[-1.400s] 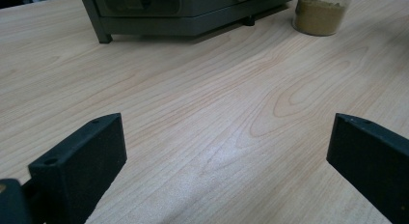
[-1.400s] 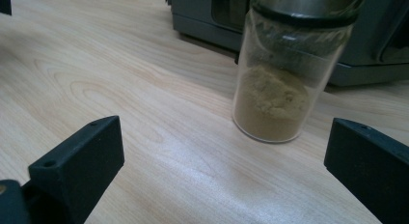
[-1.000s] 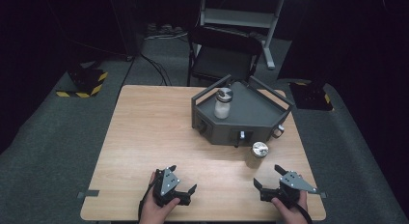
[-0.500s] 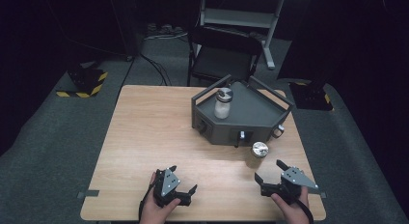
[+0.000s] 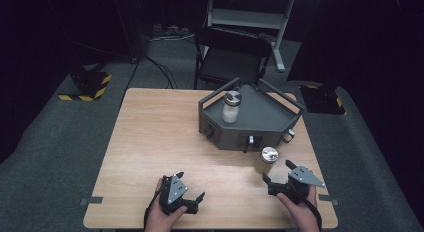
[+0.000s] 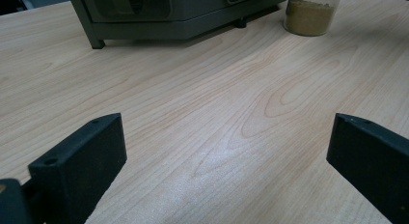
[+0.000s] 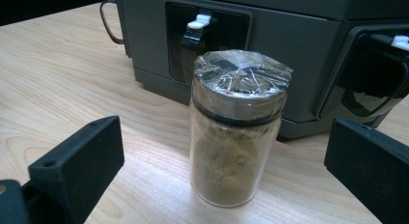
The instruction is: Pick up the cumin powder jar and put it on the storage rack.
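Right gripper jaws wide apart, empty, spice jar upright at twelve o'clock, seemingly untouched, left gripper jaws apart, empty

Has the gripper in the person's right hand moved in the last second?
Yes. The right gripper has crept forward toward the brown spice jar standing before the grey rack.

Looks like a lab or recording studio: black drapes all round, grey carpet, hazard-striped blocks far left and far right, cables across the floor, lone wooden table, folding chair, metal stand far behind.
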`<state>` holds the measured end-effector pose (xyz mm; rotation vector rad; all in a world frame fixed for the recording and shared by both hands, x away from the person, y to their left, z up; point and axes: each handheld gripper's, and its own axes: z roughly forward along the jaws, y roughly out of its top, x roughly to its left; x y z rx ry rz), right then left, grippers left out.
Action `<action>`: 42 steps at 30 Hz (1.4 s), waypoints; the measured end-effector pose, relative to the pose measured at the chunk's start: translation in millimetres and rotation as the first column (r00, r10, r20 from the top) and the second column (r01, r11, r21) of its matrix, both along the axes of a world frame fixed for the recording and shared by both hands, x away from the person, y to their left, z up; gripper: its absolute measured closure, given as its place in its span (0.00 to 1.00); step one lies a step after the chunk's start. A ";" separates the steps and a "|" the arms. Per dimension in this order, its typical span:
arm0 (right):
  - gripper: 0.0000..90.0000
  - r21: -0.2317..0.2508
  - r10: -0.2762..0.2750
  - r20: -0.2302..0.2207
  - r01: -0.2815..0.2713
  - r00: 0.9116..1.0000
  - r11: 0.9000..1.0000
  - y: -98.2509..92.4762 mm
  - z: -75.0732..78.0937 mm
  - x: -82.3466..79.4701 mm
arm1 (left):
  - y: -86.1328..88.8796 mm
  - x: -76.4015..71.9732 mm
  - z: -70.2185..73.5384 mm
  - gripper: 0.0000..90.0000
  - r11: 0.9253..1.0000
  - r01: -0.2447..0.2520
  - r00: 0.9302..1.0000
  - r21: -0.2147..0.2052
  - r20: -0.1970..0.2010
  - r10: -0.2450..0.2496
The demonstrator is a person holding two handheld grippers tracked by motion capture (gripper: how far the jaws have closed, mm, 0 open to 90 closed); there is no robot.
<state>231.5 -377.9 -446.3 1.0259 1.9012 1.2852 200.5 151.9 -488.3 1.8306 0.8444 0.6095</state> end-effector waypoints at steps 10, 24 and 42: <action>0.00 -0.003 -0.016 0.000 0.016 1.000 1.000 3.6 -1.0 13.2 | 0.4 0.8 0.3 0.01 1.000 0.007 1.000 0.003 -0.001 -0.007; 0.01 -0.009 -0.017 0.008 0.017 1.000 1.000 14.0 -2.2 30.6 | 1.4 1.8 0.5 0.01 1.000 0.013 1.000 0.002 -0.003 -0.013; 0.31 0.026 -0.027 0.052 0.026 0.998 0.999 15.4 -17.5 34.3 | 0.6 1.7 0.7 0.01 1.000 0.014 1.000 0.005 -0.003 -0.014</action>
